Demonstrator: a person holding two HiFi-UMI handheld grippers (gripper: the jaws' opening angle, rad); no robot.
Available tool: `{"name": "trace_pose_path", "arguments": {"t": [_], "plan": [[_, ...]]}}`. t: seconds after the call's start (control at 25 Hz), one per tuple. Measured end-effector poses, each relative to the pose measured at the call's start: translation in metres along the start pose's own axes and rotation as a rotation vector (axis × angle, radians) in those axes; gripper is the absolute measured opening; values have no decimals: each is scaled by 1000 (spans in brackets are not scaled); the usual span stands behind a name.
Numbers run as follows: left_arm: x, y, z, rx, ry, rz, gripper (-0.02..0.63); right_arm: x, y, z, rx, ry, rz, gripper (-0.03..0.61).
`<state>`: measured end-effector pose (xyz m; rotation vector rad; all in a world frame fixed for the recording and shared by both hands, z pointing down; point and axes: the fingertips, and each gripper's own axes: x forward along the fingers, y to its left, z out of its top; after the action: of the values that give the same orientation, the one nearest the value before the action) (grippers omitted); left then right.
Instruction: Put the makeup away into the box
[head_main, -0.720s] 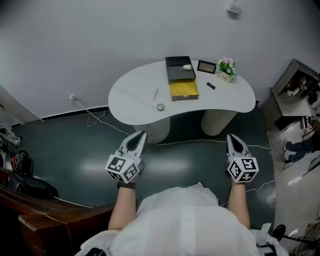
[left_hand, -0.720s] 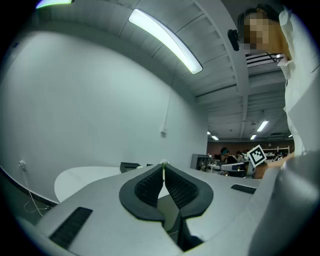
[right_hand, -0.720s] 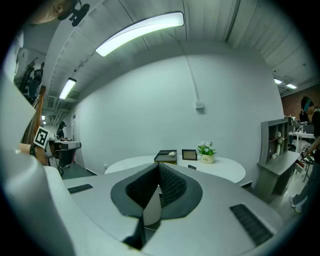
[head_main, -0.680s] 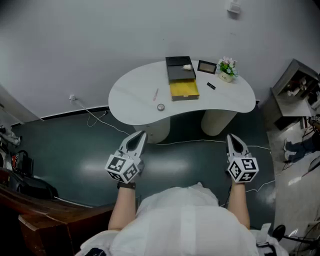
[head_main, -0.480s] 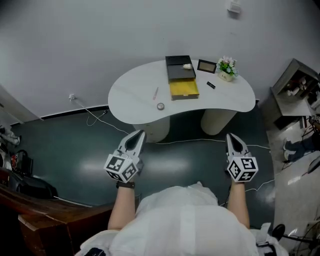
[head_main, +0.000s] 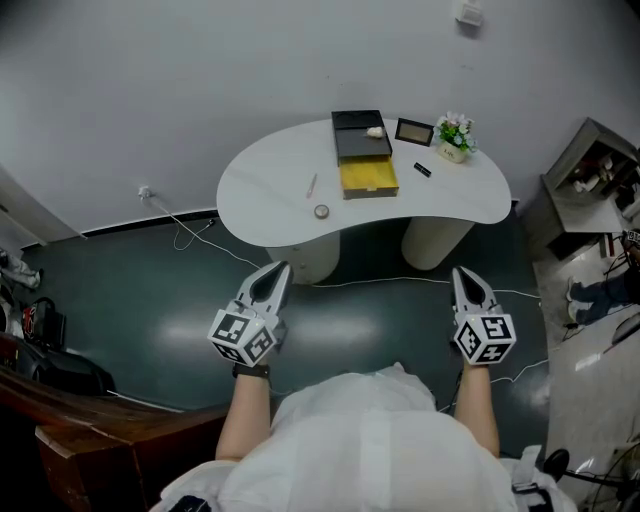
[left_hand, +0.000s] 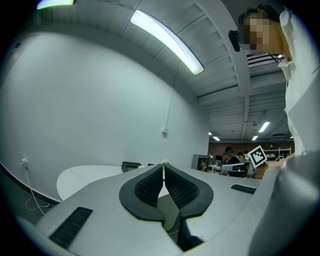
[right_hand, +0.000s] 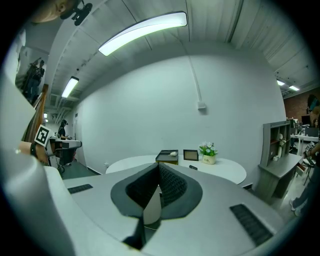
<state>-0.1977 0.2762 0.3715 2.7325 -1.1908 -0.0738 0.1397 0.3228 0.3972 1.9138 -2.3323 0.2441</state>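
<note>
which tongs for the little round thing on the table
Left, likely: the round thing lies left of the box, on the left tongs' side; the right tongs sit right of the box.

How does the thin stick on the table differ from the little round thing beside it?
The thin stick is long, slim and pale; the round thing is squat and greyish. The stick lies further in on the white table; the round thing sits nearer its front edge. Both lie loose left of the box.
</note>
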Motion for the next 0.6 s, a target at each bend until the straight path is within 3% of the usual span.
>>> {"name": "trace_pose_path", "arguments": {"t": [0.36, 0.6], "plan": [[-5, 5, -4, -1, 12, 12, 26, 2, 2, -5, 8, 8, 0, 9], [-7, 11, 2, 5, 5, 19, 26, 3, 5, 6, 15, -42, 6, 9]]}}
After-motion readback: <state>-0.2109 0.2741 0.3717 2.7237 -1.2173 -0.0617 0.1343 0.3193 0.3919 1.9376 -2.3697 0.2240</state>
